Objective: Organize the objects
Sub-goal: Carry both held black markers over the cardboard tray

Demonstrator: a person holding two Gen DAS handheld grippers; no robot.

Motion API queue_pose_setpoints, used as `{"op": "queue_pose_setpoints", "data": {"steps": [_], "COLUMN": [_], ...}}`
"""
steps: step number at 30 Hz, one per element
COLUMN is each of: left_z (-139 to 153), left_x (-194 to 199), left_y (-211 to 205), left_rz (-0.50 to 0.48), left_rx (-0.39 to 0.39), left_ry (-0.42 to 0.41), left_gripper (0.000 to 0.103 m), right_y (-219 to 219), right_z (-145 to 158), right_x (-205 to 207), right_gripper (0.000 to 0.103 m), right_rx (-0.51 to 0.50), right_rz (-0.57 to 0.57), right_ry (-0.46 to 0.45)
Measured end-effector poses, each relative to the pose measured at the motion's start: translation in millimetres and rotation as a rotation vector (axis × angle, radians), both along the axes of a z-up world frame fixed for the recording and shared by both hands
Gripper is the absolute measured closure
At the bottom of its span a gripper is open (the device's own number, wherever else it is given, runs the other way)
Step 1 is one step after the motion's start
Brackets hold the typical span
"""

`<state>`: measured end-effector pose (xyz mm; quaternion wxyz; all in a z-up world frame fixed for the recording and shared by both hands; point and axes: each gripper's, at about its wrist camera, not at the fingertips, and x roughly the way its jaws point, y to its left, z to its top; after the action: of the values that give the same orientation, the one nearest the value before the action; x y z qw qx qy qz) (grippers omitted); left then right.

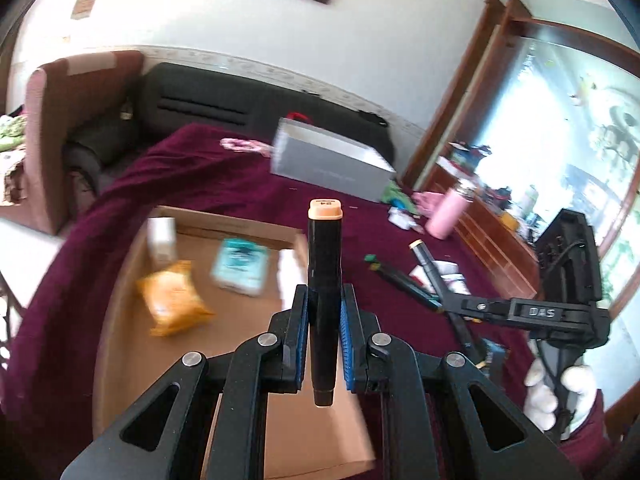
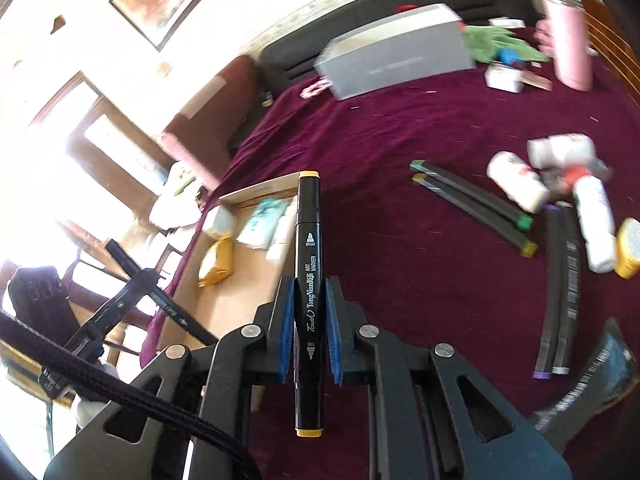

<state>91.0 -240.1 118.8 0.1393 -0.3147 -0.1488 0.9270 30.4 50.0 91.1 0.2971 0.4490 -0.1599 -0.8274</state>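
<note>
Markers are gripped in both claws. A peach-capped marker (image 1: 324,280) is clamped upright between the blue pads (image 1: 345,340) of the left gripper (image 1: 324,312), held above the cardboard box (image 1: 132,304), near its right wall. A yellow-capped marker (image 2: 308,292) printed "Touch ART MARKER" is clamped between the pads of the right gripper (image 2: 309,312), held just right of the box (image 2: 256,192), over the maroon cloth (image 2: 400,140). Inside the box, an orange packet (image 1: 174,300), a teal packet (image 1: 240,266) and a small white carton (image 1: 162,238) are seen lying on the floor of the box; a white item (image 1: 290,276) is pressed against its right wall. Right of the box, on the cloth, a green-capped marker (image 2: 476,196) and a second yellow-capped one (image 2: 480,216) are laid side by side, touching. Further right of the box, a purple-capped marker (image 2: 550,292) and a grey-capped one (image 2: 570,292) are laid parallel, with white bottles (image 2: 520,184) and a yellow-lidded jar (image 2: 630,252) clustered just beyond them. Behind the box, a grey carton (image 2: 400,50) is seen on the cloth, well apart from it; a pink bottle (image 2: 568,44) stands to the far right of that carton. The scene is motion-blurred in both views, so small labels cannot be read.
</note>
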Motion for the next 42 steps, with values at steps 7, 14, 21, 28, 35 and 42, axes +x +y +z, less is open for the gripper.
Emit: {"op": "queue_pose_setpoints", "data": {"steps": [7, 14, 21, 28, 35, 42], "left_z": [-19.1, -40.3, -56.8, -80.2, -88.8, -83.4], "left_x": [-32.3, -76.5, -113.1, -142.8, -152.7, -152.3], "left_y": [-44.0, -50.5, -40.9, -37.4, -41.0, -45.5], "left_rz": [0.054, 0.053, 0.041, 0.064, 0.064, 0.056], "left_rx": [-0.051, -0.086, -0.121, -0.172, -0.121, -0.041], "left_ry": [-0.094, -0.187, -0.27, -0.364, -0.399, -0.391], "left_gripper": [0.092, 0.092, 0.092, 0.092, 0.092, 0.091], "right_y": [-66.4, -115.7, -140.5, -153.4, -155.8, -157.4], "right_z": [-8.2, -36.7, -55.7, -71.7, -80.5, -78.6], "right_x": [-12.8, -23.4, -32.7, -41.5, -46.8, -52.1], "right_gripper": [0.09, 0.09, 0.09, 0.09, 0.09, 0.087], "right_rx": [0.004, 0.041, 0.101, 0.151, 0.181, 0.183], "right_rz": [0.095, 0.135, 0.148, 0.145, 0.114, 0.097], "right_ry": [-0.036, -0.102, -0.133, -0.157, -0.168, -0.155]}}
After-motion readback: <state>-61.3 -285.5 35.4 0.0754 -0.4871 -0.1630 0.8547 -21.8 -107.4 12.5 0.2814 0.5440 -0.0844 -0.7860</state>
